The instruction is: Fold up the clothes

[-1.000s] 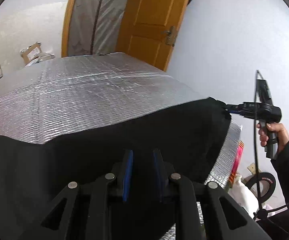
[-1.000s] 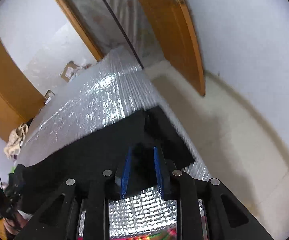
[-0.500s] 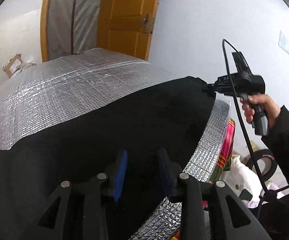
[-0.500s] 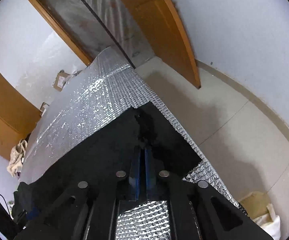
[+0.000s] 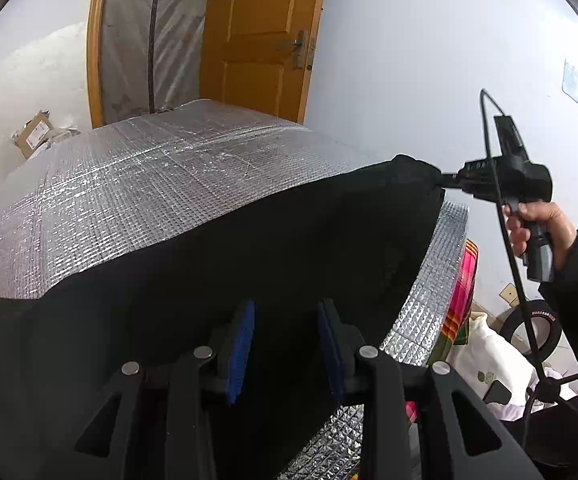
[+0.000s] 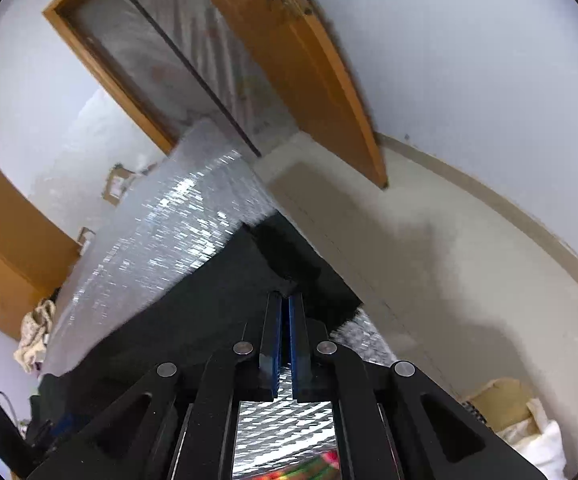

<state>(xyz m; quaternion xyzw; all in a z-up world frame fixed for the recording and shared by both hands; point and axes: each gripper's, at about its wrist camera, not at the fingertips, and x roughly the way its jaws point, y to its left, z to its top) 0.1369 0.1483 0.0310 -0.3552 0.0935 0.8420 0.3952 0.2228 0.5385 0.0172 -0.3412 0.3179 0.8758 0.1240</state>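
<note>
Looking along the left gripper [image 5: 285, 344], its two blue pads [image 5: 241, 344] stand well apart, and the black garment [image 5: 229, 264] fills the gap between them. Can't tell from this angle whether any cloth is actually pinched, but the jaws are clearly spread wide. The garment is draped across the near end of a table covered in silver foil sheeting [image 5: 149, 176], with its near edge hanging over the table's edge toward the camera.

Over on the right side of that same view, the right gripper [image 5: 445, 180] is held by the person's hand [image 5: 537, 220], and its tip is clamped onto the far corner of the black garment, lifting that corner up a bit off the foil. A black cable [image 5: 501, 216] runs down from it.

From the right wrist camera the right gripper [image 6: 285, 300] has its blue pads [image 6: 276, 344] nearly pressed together with only a thin slit between, and a bunched bit of the black garment [image 6: 209, 300] sits right at the tips. The picture is a bit motion-blurred. An orange wooden door [image 6: 309, 64] stands open behind the table, and a roll of black tape [image 5: 529, 332] sits down by the wall.
</note>
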